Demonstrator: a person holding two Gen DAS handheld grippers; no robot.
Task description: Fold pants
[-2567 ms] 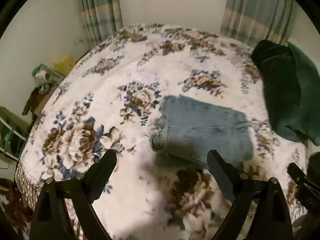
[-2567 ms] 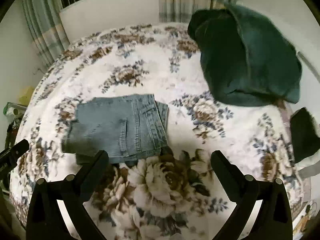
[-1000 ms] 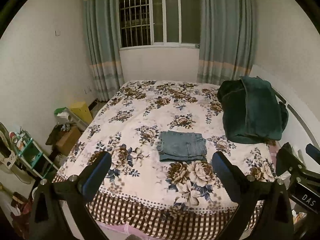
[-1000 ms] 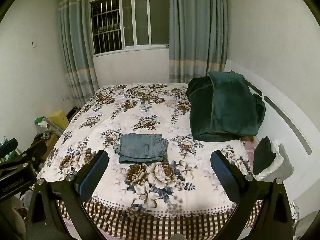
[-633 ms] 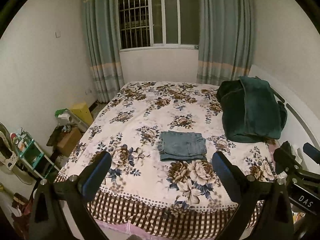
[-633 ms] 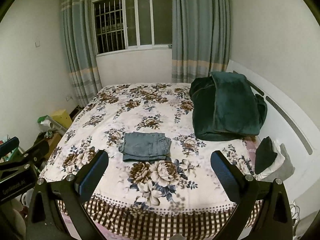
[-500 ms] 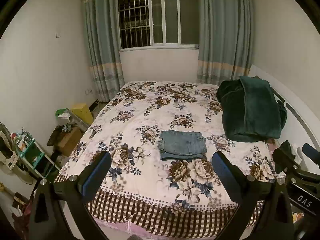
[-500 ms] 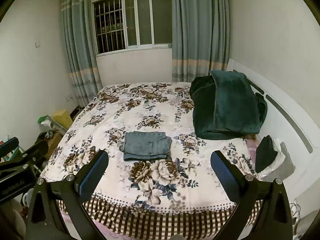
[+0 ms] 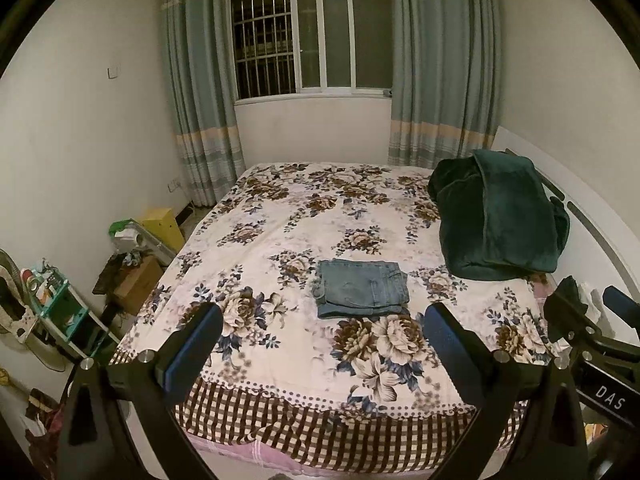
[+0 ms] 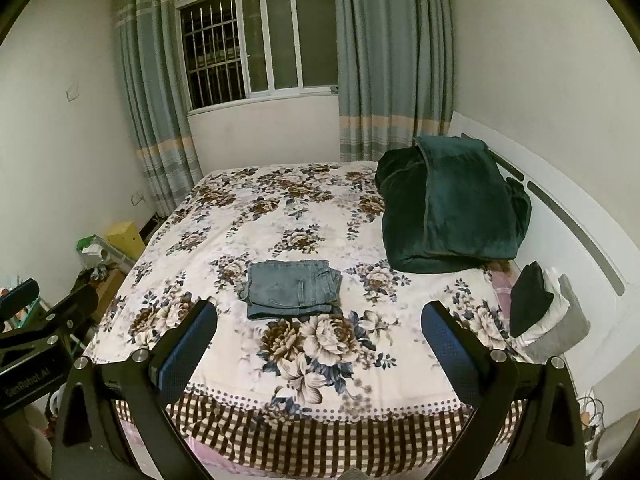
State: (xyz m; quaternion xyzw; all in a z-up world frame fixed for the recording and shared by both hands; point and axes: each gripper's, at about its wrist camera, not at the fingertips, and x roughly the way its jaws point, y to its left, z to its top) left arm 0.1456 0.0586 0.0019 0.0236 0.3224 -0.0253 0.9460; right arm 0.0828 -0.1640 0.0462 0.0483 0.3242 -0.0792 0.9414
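Observation:
The blue jeans (image 9: 362, 287) lie folded into a neat rectangle on the floral bedspread (image 9: 280, 240), near the middle of the bed's front half; they also show in the right wrist view (image 10: 294, 289). My left gripper (image 9: 322, 330) is open and empty, held back from the foot of the bed, well apart from the jeans. My right gripper (image 10: 319, 328) is open and empty too, likewise off the bed. The right gripper's body shows at the right edge of the left wrist view (image 9: 588, 340).
A dark green blanket (image 10: 448, 204) is heaped at the bed's right side by the white headboard (image 10: 560, 216). Folded black, white and grey items (image 10: 544, 312) lie at the right edge. Boxes and a shelf (image 9: 60, 312) crowd the floor on the left. A curtained window (image 9: 312, 40) is behind.
Both grippers have pulled far back from close over the jeans to beyond the foot of the bed. In the last half second they barely moved. The jeans stay folded.

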